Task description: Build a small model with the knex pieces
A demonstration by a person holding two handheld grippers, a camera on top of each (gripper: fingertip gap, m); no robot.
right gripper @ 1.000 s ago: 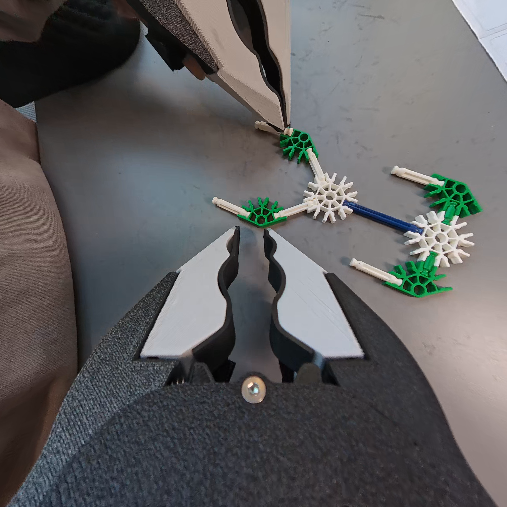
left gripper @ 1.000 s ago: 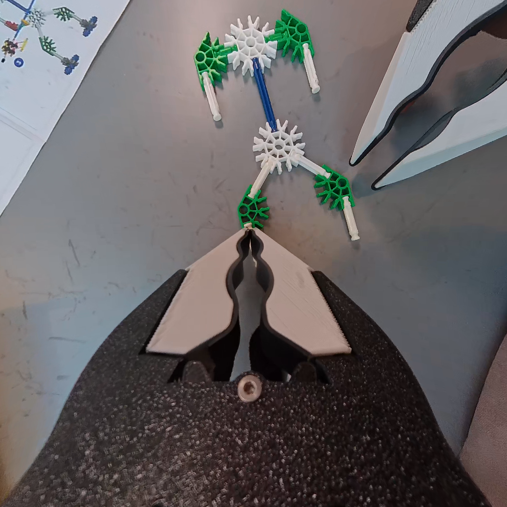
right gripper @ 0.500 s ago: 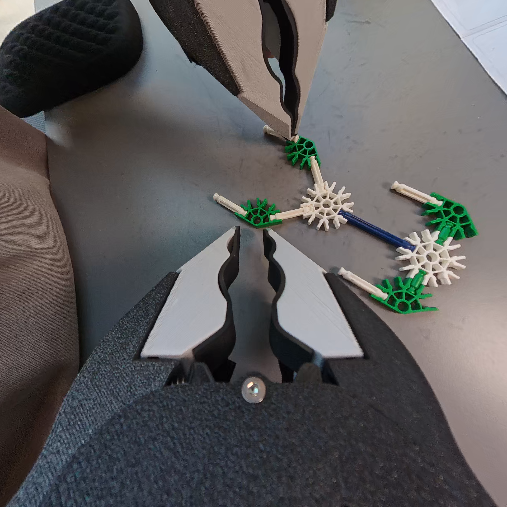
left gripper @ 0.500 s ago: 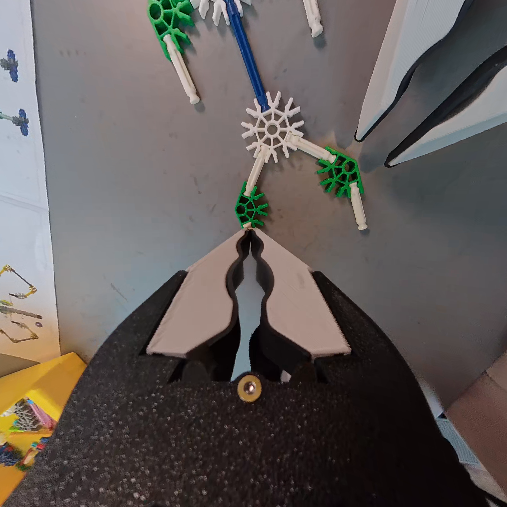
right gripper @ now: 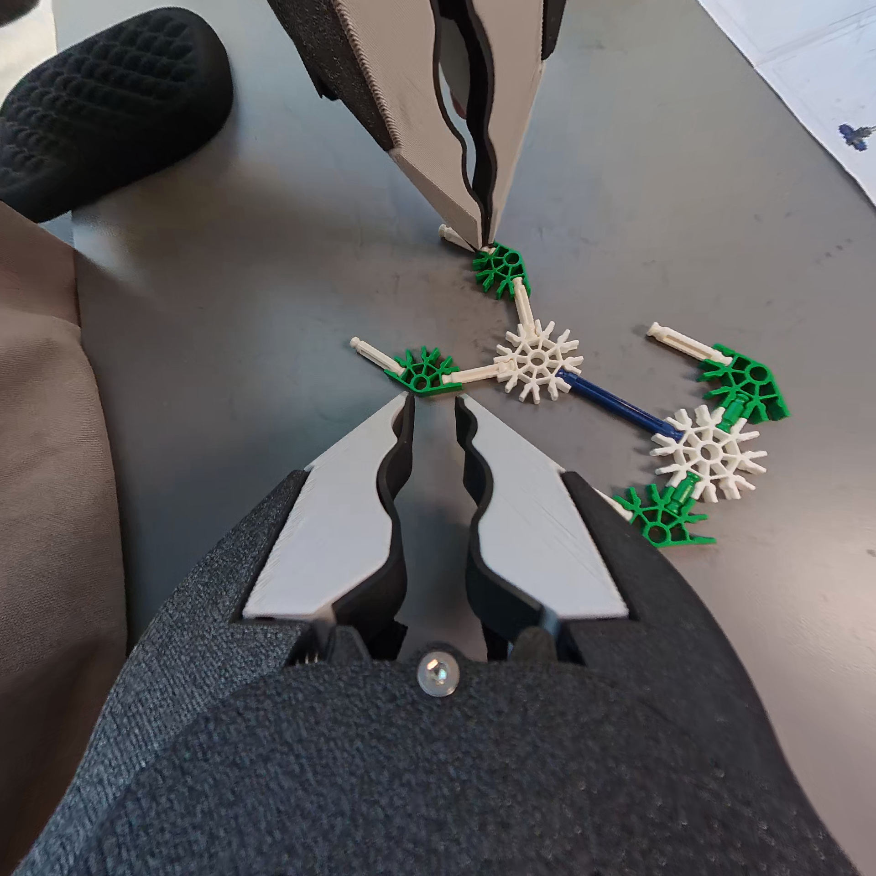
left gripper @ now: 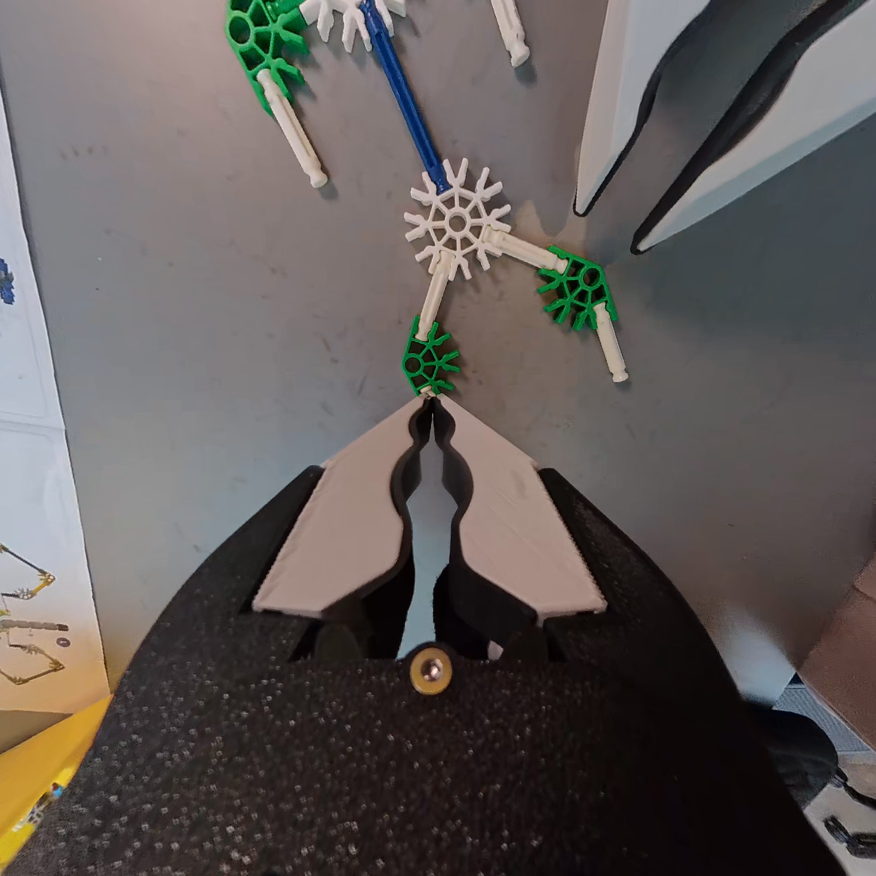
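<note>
Left gripper [left gripper: 430, 400] pinching a short white rod [right gripper: 448, 233] of a flat plastic construction-toy figure [left gripper: 457, 223] on a grey scuffed table [left gripper: 189, 284].

In the left wrist view the rod is almost wholly hidden between the closed tips, just below a green fan-shaped connector [left gripper: 429, 362]; the right wrist view shows its free end poking out left of the tips, upper centre. The figure's far white snowflake hub is cut off at the top edge. The right gripper [right gripper: 433, 403], its ribbed grey fingers narrowly parted and holding nothing, sits just beside another green connector [right gripper: 423, 374] at frame centre. A printed instruction sheet [left gripper: 28, 426] runs down the left edge, its pictures too small to make out; a yellow box corner [left gripper: 42, 768] lies lower left.
</note>
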